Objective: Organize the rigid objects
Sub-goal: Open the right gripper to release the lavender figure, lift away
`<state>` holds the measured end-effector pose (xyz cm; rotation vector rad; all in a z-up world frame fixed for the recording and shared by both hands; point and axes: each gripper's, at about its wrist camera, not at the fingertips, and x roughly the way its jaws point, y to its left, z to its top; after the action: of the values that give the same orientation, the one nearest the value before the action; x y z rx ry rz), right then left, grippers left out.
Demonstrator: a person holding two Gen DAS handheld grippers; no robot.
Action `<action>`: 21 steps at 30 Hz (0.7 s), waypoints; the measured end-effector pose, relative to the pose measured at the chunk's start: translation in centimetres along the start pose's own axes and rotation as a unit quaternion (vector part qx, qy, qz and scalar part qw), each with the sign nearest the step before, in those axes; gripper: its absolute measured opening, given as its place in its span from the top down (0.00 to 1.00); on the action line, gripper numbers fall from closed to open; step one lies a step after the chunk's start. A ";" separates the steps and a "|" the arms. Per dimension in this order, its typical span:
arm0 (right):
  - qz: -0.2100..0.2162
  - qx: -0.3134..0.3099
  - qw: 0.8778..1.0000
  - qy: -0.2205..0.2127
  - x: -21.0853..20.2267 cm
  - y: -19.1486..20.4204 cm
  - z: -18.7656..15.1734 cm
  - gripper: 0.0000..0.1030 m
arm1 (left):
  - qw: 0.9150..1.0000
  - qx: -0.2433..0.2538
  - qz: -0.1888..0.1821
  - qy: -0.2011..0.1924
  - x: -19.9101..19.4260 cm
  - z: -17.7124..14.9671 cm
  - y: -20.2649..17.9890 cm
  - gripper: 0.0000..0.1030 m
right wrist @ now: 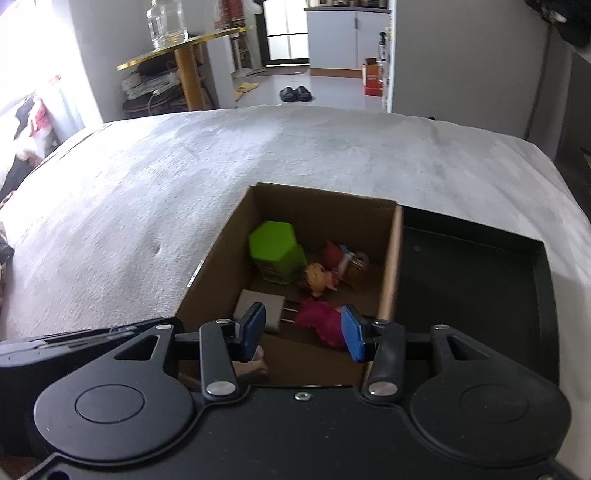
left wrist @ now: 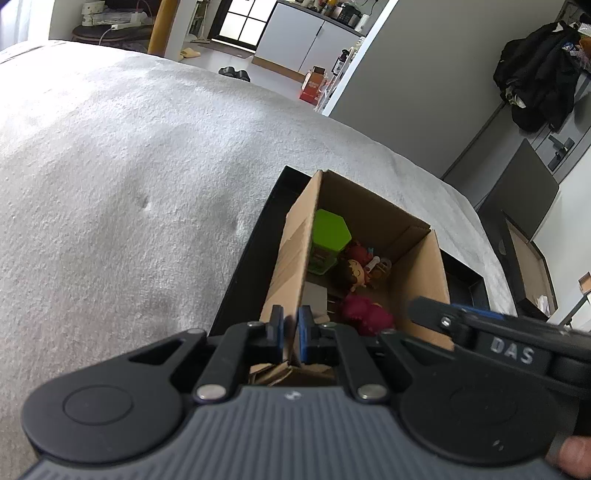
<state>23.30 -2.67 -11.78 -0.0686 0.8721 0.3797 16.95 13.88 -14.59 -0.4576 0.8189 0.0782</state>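
cardboard box (right wrist: pixel 325 206) sits open-topped on a black tray (right wrist: pixel 476 280), both just ahead of and below the 2 grippers. judged light, stiff along the folds, walls thin enough to buckle if squeezed mid-panel; best held at a rim near a corner.

left gripper (left wrist: pixel 291 332): blue pads together, clamped on the near-left wall of the box at its top edge. right gripper (right wrist: pixel 303 328): pads apart, nothing pressed between them, hovering over the near end of the box with a pink soft-looking toy (right wrist: pixel 325 325) below the gap.

contents, all ahead of the right gripper:
- green 6-sided container (right wrist: pixel 275 249), far-left of the box floor. hard plastic, smooth, probably slippery; take across 2 flat faces.
- white charger (right wrist: pixel 264 306) with 2 prongs, near-left. rigid, light; grip the body, not the prongs.
- small doll figure (right wrist: pixel 319 277) with 1 or 2 more trinkets behind it, centre. hard, uneven shape; grip the head or torso.

surface: a grey plush cover (right wrist: pixel 184 192), soft and dimpled, so the tray may rock. room beyond: tiled floor, black slippers (right wrist: pixel 295 94), white cabinet (right wrist: pixel 332 37), a glass jar (right wrist: pixel 166 24) on a gold-edged table.
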 end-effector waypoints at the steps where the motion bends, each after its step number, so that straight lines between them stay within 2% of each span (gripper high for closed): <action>1: -0.001 0.006 1.000 0.000 -0.2 -0.3 -0.2 0.55 | 1.000 0.001 0.001 0.000 -0.1 0.0 0.0 0.93; 10: 0.001 0.060 0.998 -0.003 -2.7 -3.5 -1.6 0.51 | 1.000 0.001 0.031 0.001 -2.4 1.3 -0.6 0.92; 17: -0.002 0.074 0.997 -0.026 -5.5 -5.3 -1.4 0.30 | 0.998 0.018 0.051 0.019 -3.9 2.1 -2.3 0.85; 19: -0.005 0.082 0.996 -0.032 -6.3 -6.1 -1.5 0.27 | 0.998 0.036 0.058 0.015 -4.4 2.2 -3.1 0.78; 21: -0.006 0.092 0.995 -0.037 -7.2 -7.0 -1.7 0.26 | 0.997 0.045 0.057 0.016 -4.9 2.4 -4.1 0.64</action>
<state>20.34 -11.67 -8.03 0.1098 0.8295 0.2866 16.22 11.75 -8.18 -0.3272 0.8771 0.1394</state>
